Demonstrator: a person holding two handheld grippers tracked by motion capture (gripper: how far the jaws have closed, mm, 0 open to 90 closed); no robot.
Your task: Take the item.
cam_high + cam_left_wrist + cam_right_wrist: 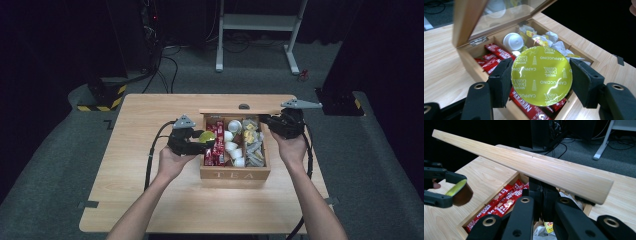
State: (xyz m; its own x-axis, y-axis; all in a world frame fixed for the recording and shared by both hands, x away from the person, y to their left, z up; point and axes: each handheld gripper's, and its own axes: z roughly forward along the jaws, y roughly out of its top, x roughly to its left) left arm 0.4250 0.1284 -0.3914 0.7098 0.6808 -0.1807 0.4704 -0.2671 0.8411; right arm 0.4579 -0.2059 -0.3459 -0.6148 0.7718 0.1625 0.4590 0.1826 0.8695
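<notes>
The left gripper (541,82) grasps a Dolce Gusto cappuccino capsule (541,75) by its sides, the yellow-green foil lid facing the camera. The capsule hangs over the red Nescafé sticks (499,51) in the near compartment of the wooden tea box (235,175), just beyond the jaws. The right gripper (272,121) is clenched on the edge of the box lid (524,166) and holds it up. I judge the lid is already open and the capsule is lifted; whether it goes in or comes out, I cannot tell.
</notes>
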